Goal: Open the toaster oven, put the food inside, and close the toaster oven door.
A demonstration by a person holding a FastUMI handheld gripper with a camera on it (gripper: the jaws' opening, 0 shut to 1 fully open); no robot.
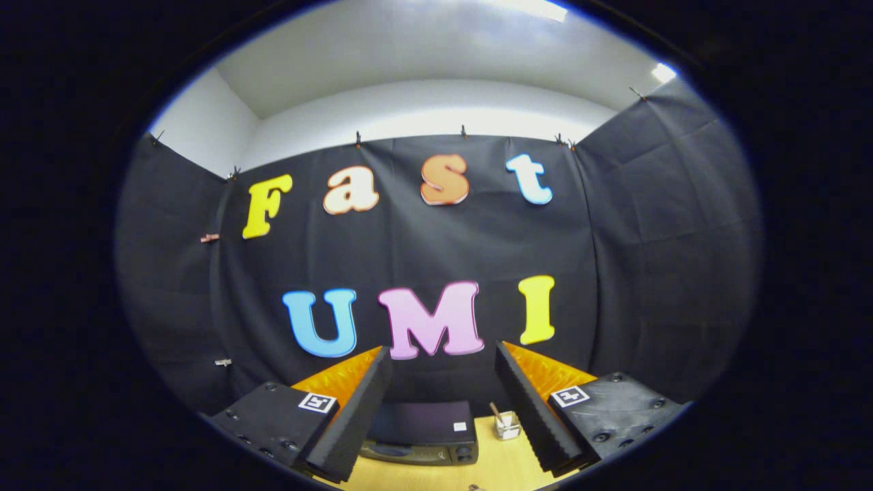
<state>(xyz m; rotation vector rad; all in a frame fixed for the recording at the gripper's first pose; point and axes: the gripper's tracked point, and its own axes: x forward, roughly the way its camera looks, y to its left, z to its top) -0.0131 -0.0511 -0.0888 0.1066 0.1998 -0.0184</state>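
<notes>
Your gripper [443,409] held high, jaws released, empty | toaster oven [421,431] low centre between fingers, on wooden table [505,467] | small clear container [507,425] just right of it.

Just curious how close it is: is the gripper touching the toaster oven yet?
Apart. In the gripper view the gripper hangs open, fingers spread wide, with the toaster oven well beyond them down on the table.

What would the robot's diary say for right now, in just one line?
gripper: open, holding nothing, held high | toaster oven: on table, beyond the fingers, door not seen open | small clear cup: beside oven
</notes>
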